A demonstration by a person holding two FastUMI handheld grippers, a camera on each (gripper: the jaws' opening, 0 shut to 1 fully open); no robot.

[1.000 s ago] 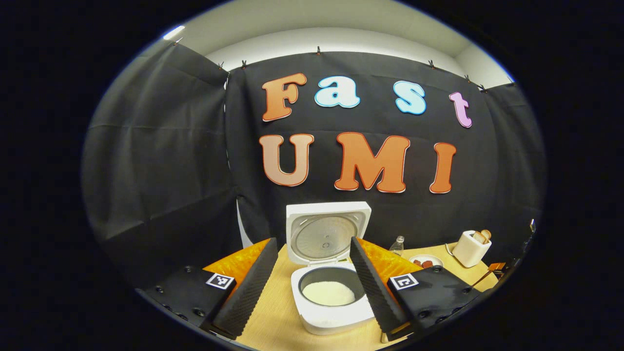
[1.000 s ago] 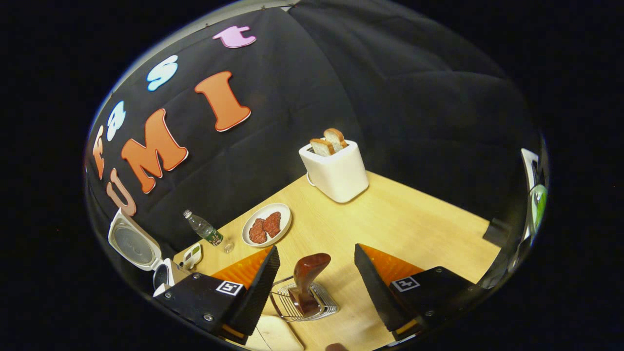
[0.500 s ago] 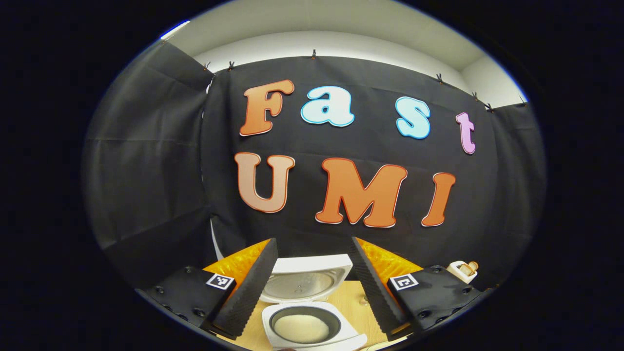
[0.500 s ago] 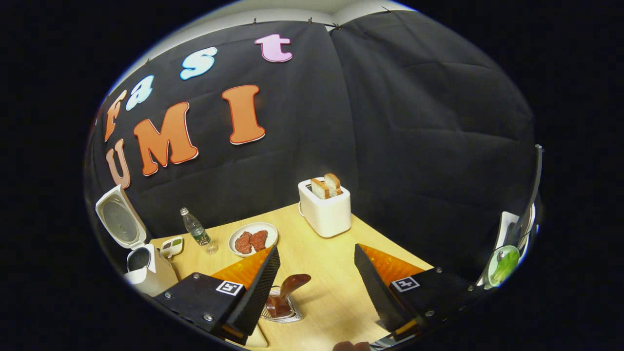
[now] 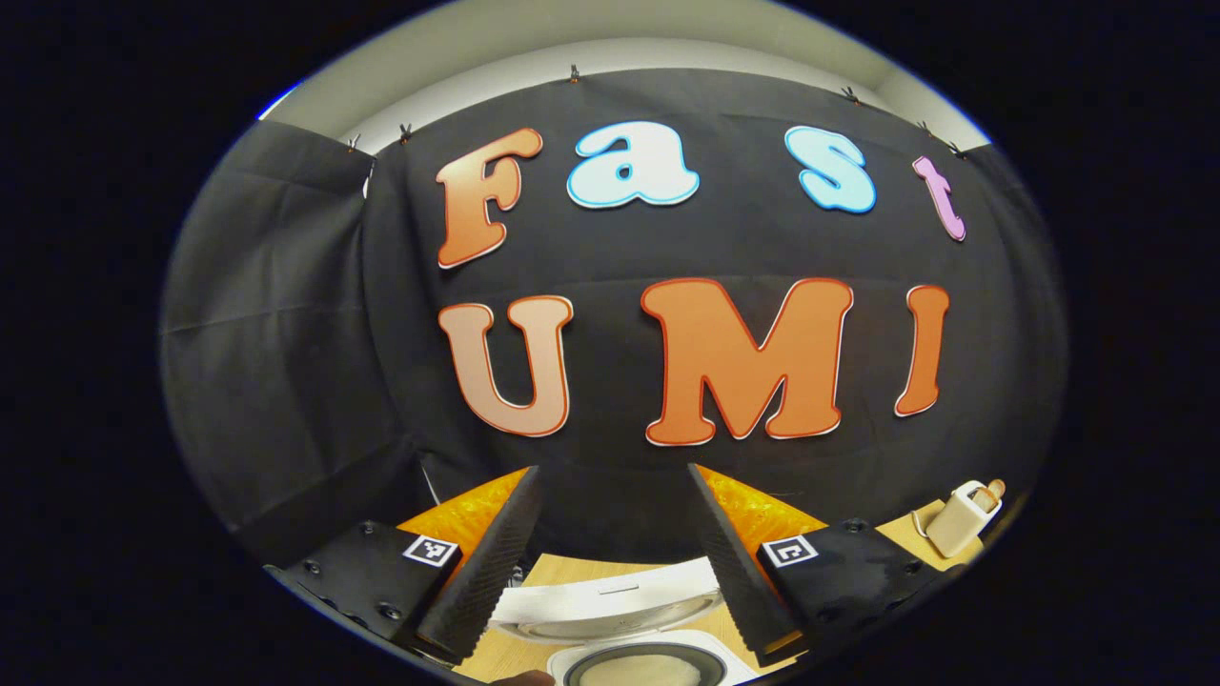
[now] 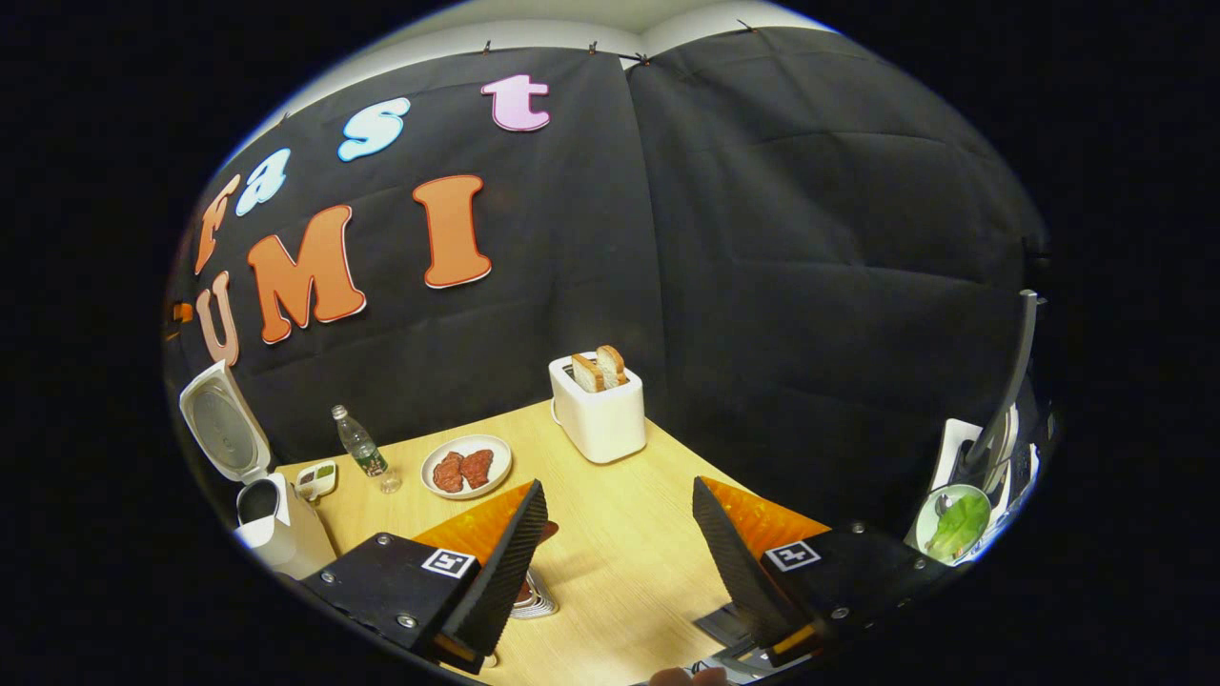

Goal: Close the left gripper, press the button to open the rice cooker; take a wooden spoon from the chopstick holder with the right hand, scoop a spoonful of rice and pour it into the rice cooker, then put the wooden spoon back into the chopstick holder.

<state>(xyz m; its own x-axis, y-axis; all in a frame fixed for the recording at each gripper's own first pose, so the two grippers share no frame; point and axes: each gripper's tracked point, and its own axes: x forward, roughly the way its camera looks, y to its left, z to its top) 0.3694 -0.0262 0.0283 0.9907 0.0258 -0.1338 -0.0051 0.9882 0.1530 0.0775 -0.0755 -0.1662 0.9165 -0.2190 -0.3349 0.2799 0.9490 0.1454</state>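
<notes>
The white rice cooker (image 5: 610, 605) stands open just below my left gripper (image 5: 610, 562), its lid upright and rice showing in the dark inner pot (image 5: 639, 672). That gripper is open, with nothing between its fingers. In the right gripper view the rice cooker (image 6: 262, 524) sits at the far left of the wooden table (image 6: 629, 514), lid (image 6: 219, 429) raised. My right gripper (image 6: 620, 562) is open and empty above the table. The wire chopstick holder (image 6: 536, 605) with the brown wooden spoon (image 6: 523, 591) peeks out beside its left finger, mostly hidden.
A white toaster (image 6: 599, 405) with bread stands at the back. A plate of red meat (image 6: 465, 467), a water bottle (image 6: 360, 448) and a small dish (image 6: 316, 479) sit between it and the cooker. A bowl of greens (image 6: 953, 519) is at the far right.
Both views have lifted and drawn back. The cooker slid to the bottom edge of the left view. The right gripper moved off the holder; the spoon stays in it.
</notes>
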